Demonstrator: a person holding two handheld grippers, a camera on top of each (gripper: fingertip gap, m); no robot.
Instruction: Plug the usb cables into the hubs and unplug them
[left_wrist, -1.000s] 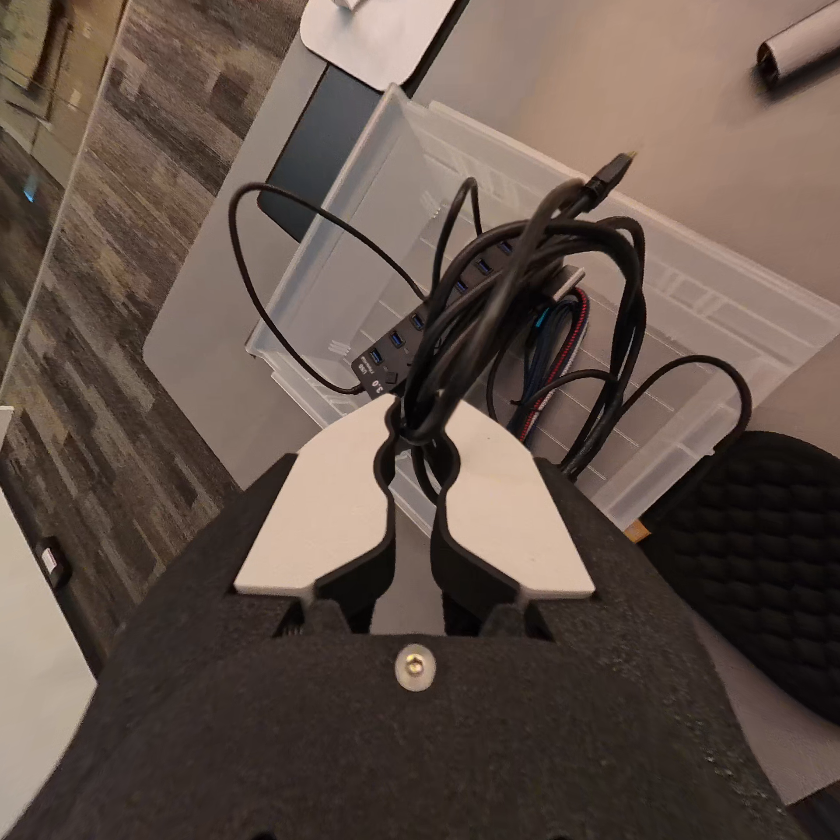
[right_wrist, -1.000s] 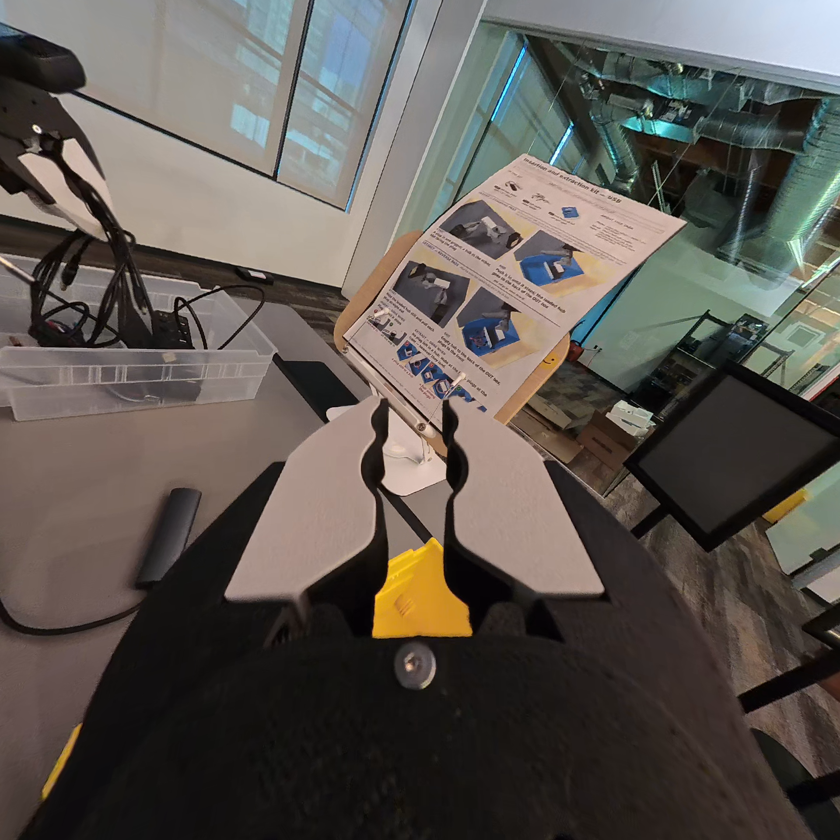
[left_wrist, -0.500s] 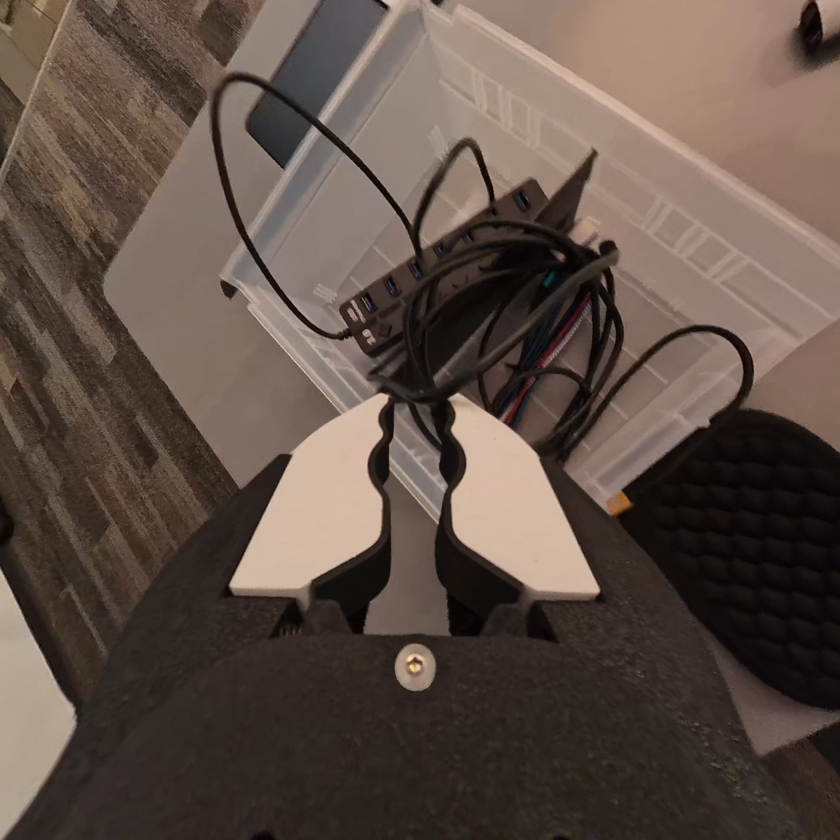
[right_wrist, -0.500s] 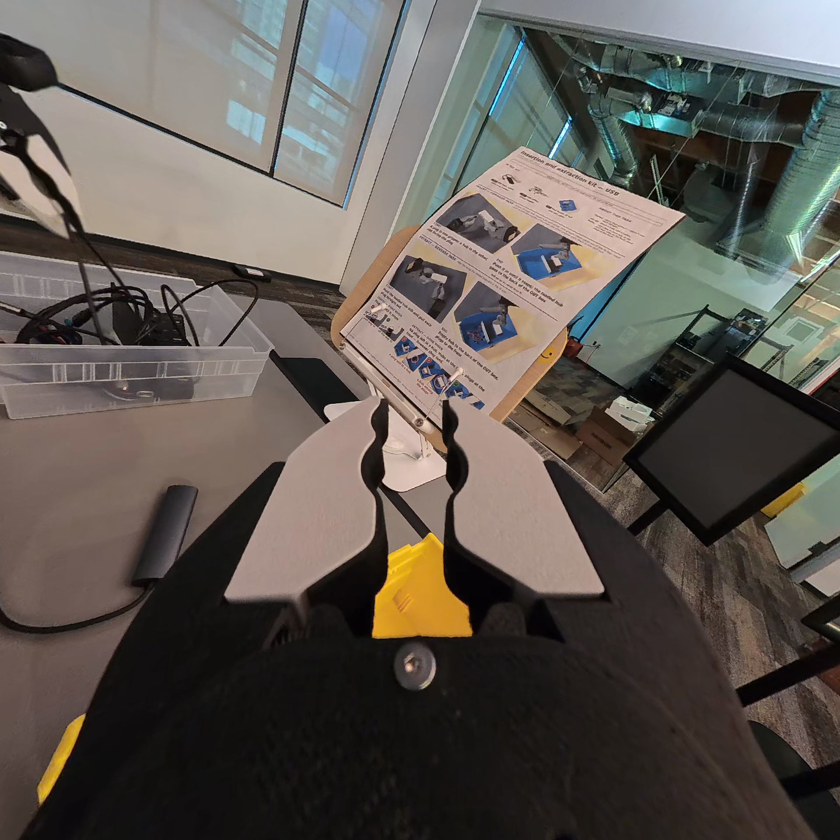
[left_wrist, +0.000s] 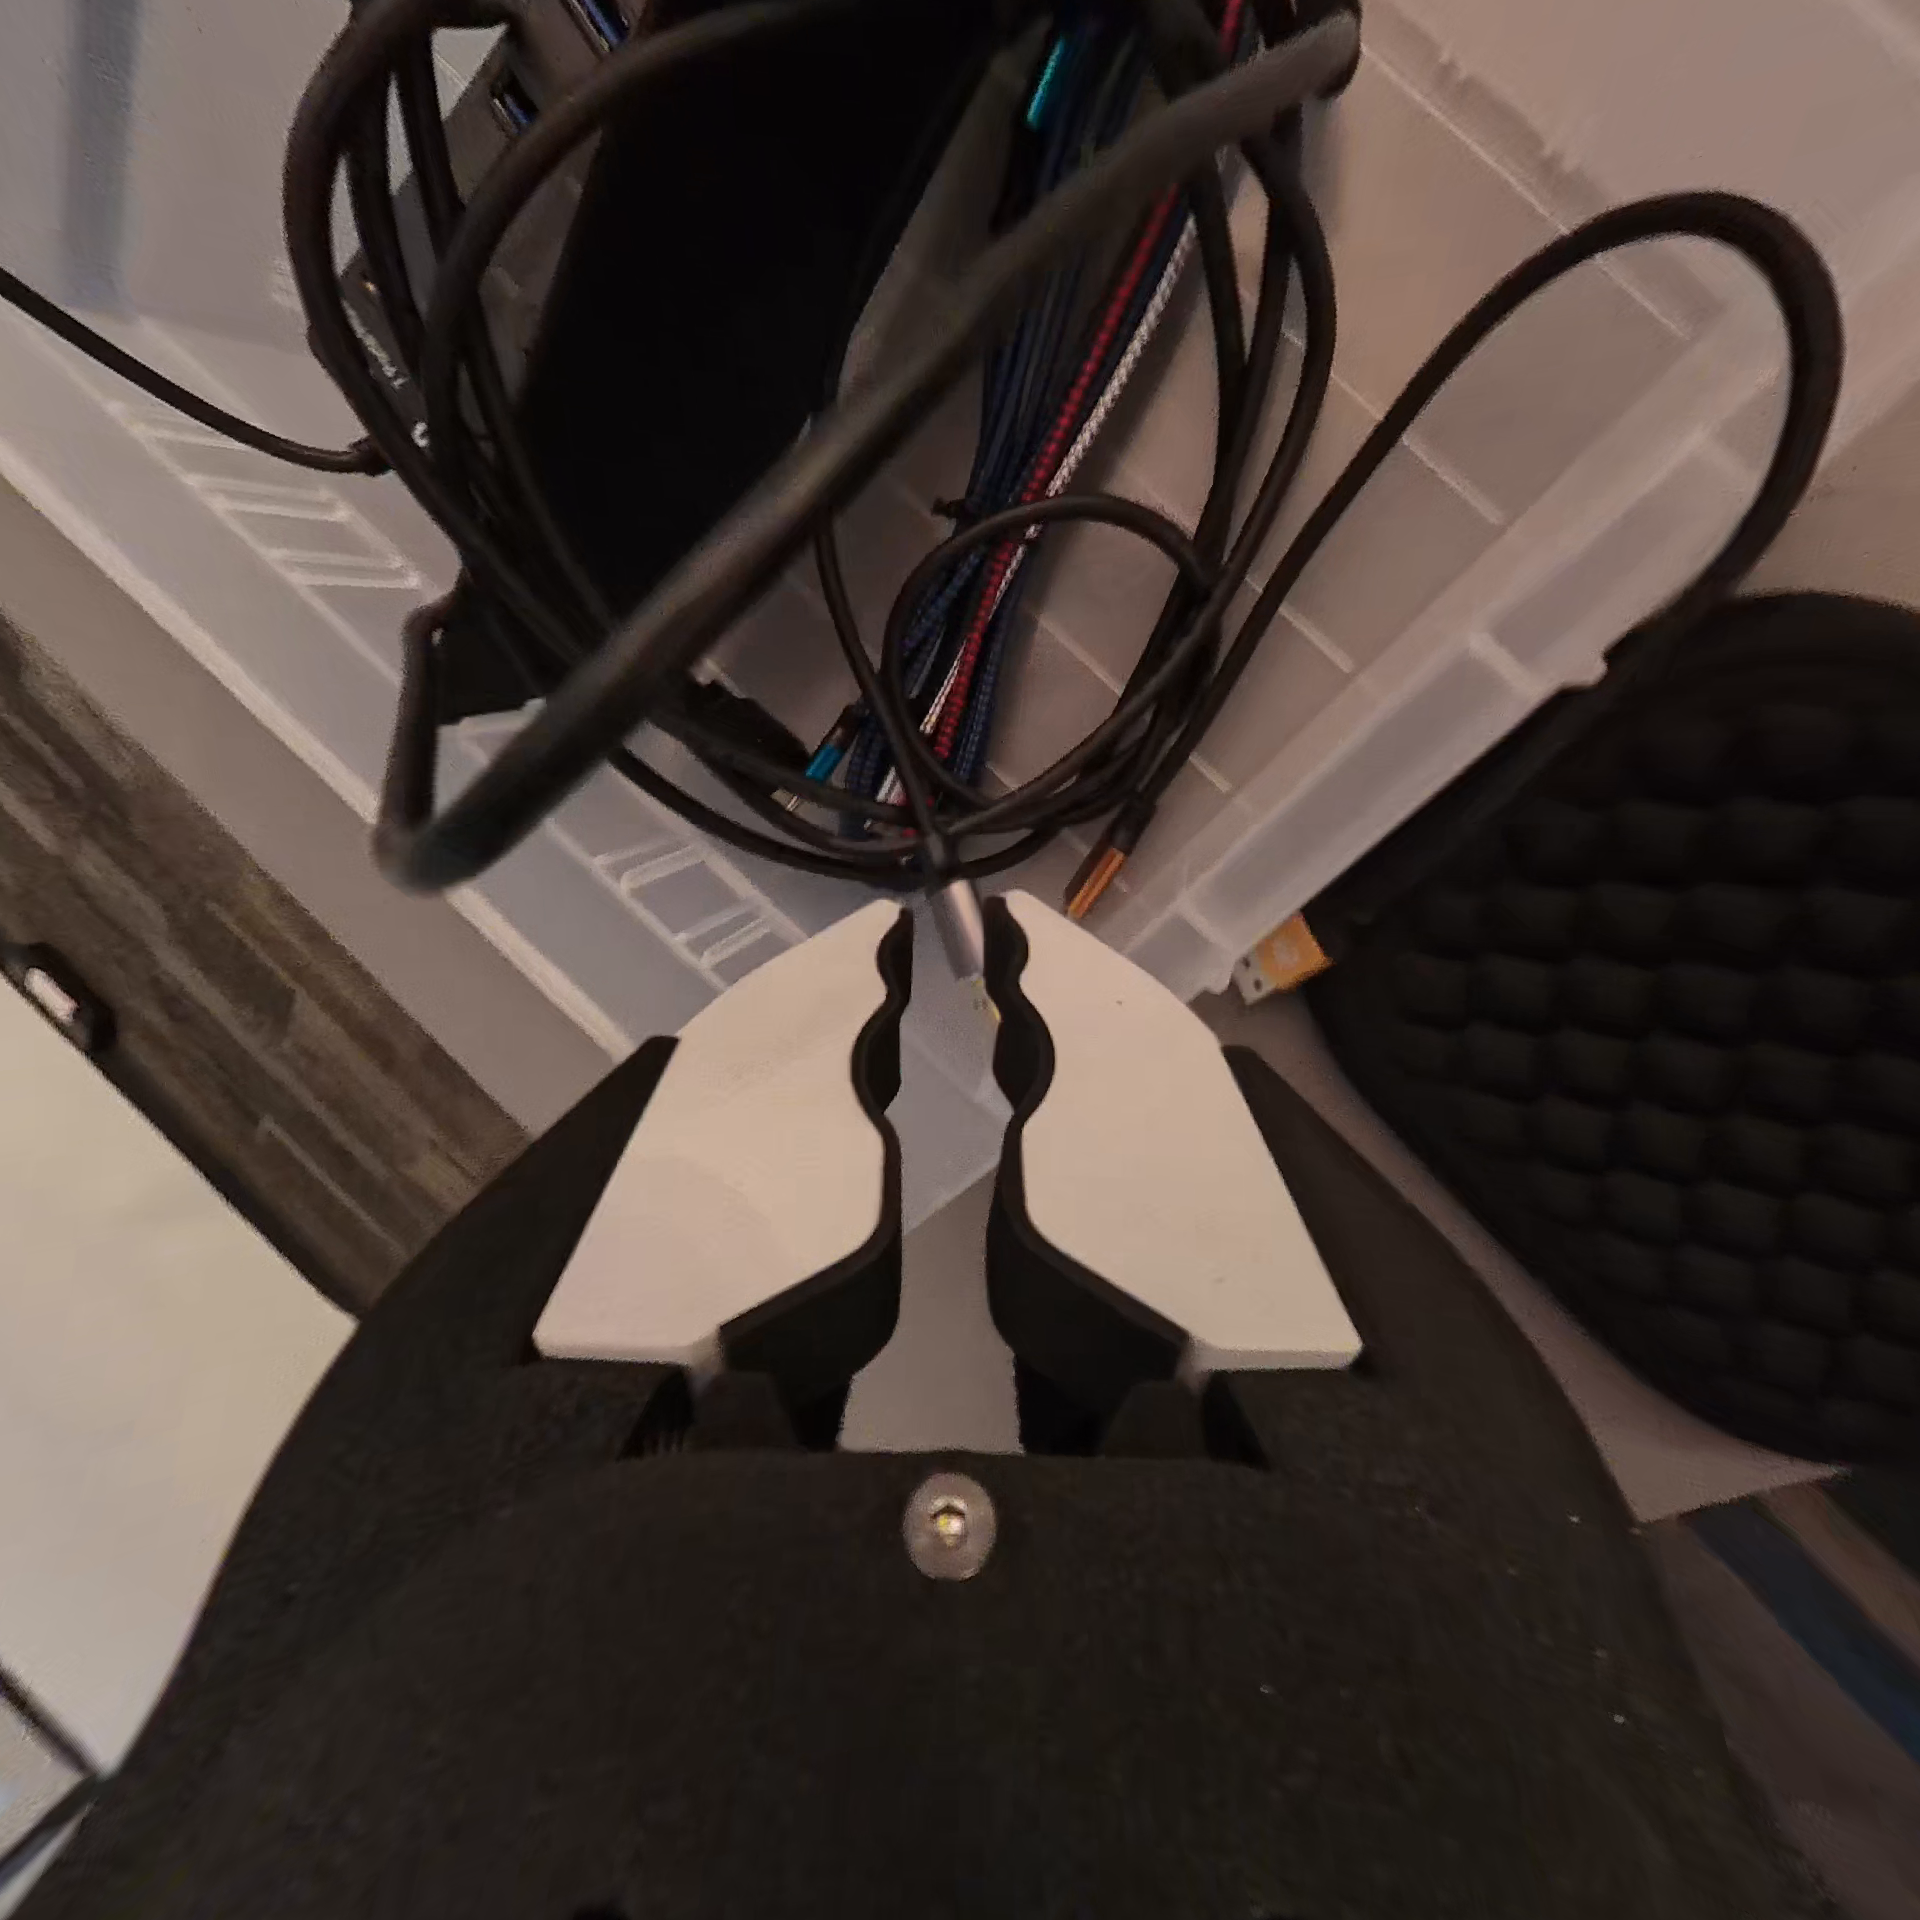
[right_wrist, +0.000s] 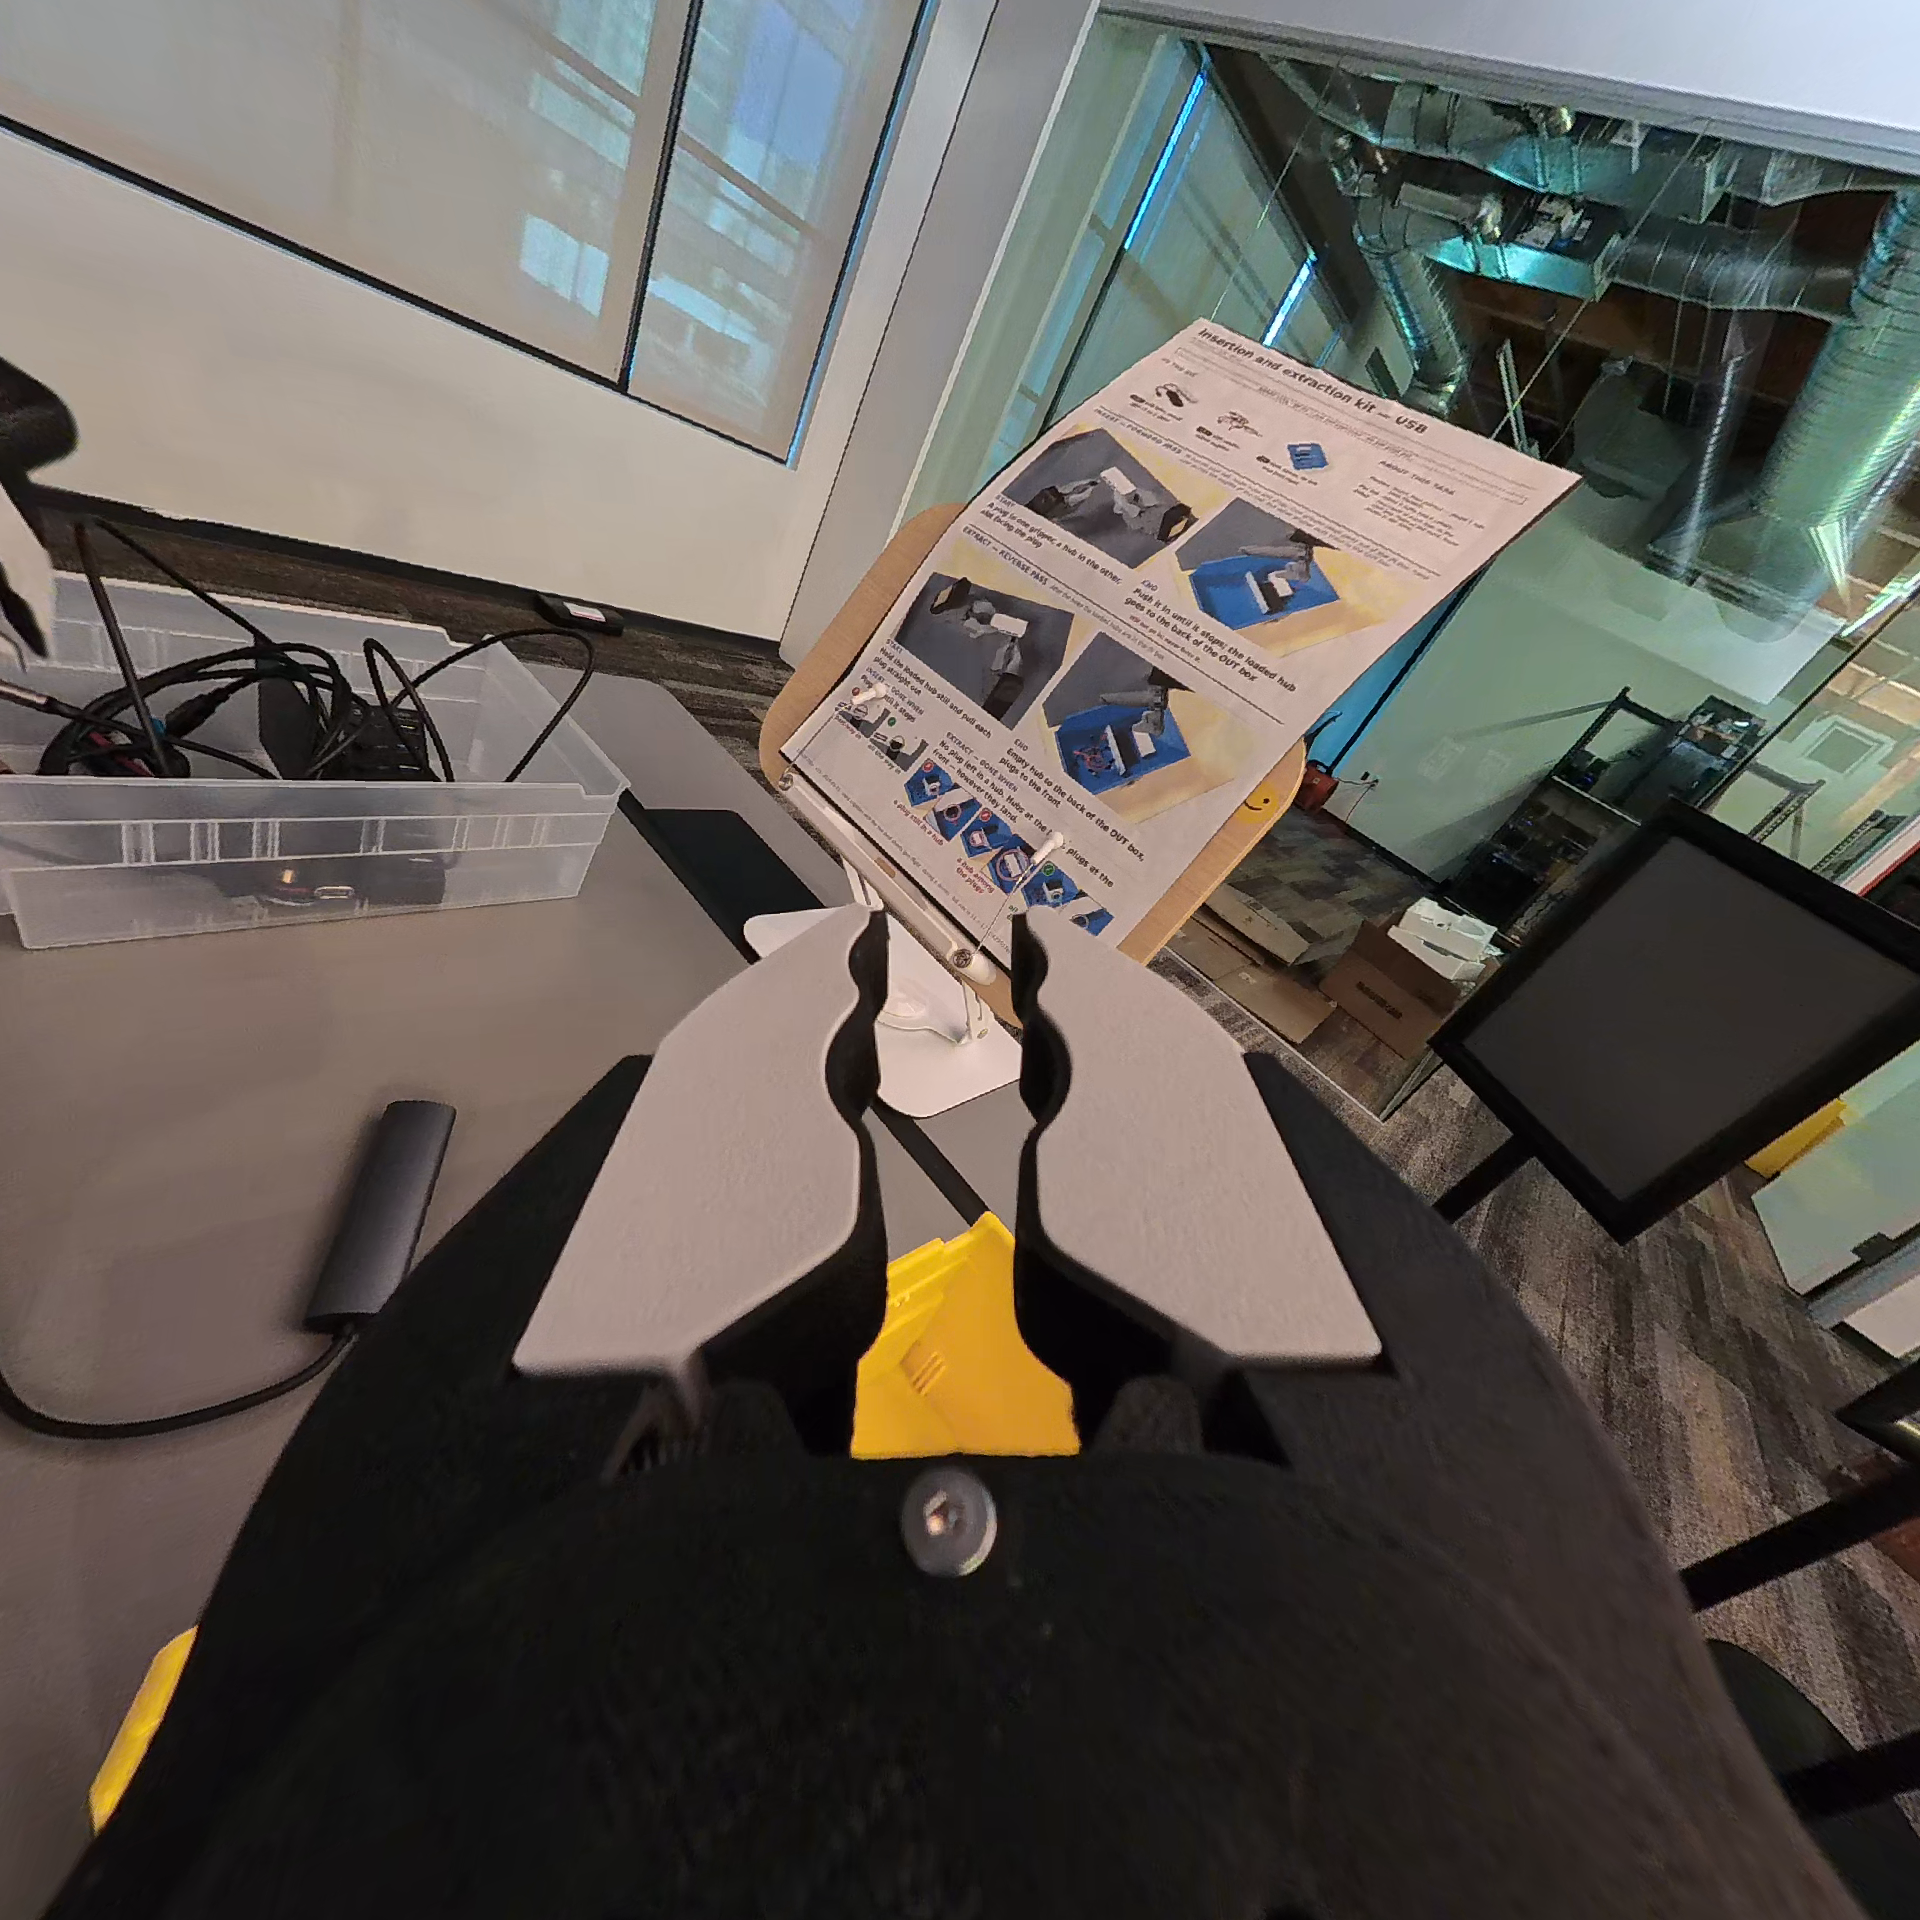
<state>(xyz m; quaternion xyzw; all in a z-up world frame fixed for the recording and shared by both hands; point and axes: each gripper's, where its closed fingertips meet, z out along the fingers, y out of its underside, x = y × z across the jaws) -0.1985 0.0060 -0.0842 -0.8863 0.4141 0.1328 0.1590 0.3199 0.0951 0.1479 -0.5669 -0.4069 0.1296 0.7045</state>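
My left gripper (left_wrist: 951, 920) hovers just above the near edge of a clear plastic bin (left_wrist: 1455, 665). It is shut on the silver plug (left_wrist: 961, 935) of a thin black USB cable that runs up into a tangle of black and braided cables (left_wrist: 997, 582). A black multi-port hub (left_wrist: 384, 343) lies under the tangle. In the right wrist view the left gripper (right_wrist: 21, 582) is at the far left, above the bin (right_wrist: 312, 831). My right gripper (right_wrist: 948, 925) is slightly open and empty above the table. A slim grey hub (right_wrist: 379, 1210) with a black lead lies on the table to its left.
A black mesh seat (left_wrist: 1662, 1039) is right of the bin. Two orange-tipped plugs (left_wrist: 1096, 878) show at the bin's near wall. An instruction sheet on a stand (right_wrist: 1143, 675) is ahead of the right gripper, a yellow box (right_wrist: 956, 1340) beneath it, a dark monitor (right_wrist: 1683, 1018) at right. The grippers' ends are close to 60 cm from one another. The black mesh seat (left_wrist: 1662, 1039) lies some 12 cm from my left tips, 55 cm from my right tips.
The lifted cable bundle has slipped out of my left gripper and fallen into the bin. The gripper has come down closer and now holds only the silver plug. The right gripper has barely moved.
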